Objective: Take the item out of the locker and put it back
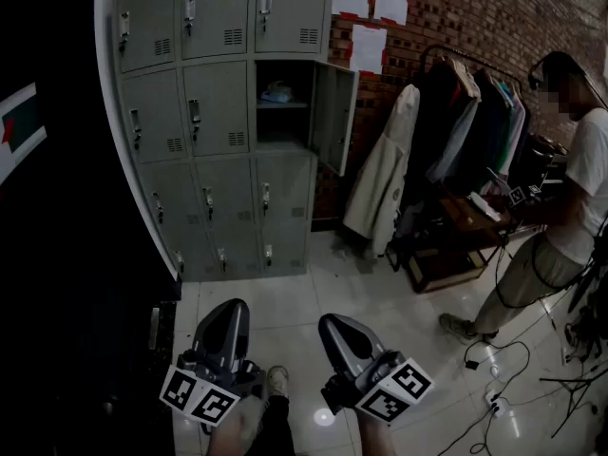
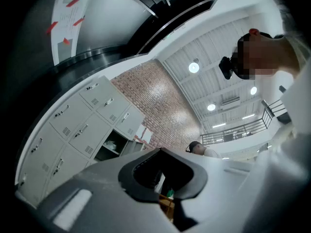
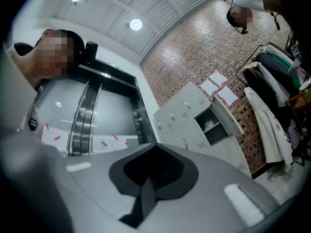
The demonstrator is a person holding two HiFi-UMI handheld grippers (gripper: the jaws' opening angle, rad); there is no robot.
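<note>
In the head view, a pale item (image 1: 278, 91), too small to identify, is sitting on the shelf of the open locker compartment (image 1: 285, 126), well ahead of the left gripper (image 1: 234, 308) and right gripper (image 1: 333, 323). In the left gripper view, the jaws are meeting, gripping nothing. In the right gripper view, they are likewise pressing together, empty.

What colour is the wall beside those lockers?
Reddish-brown brick wall, clearest in the head view.
</note>
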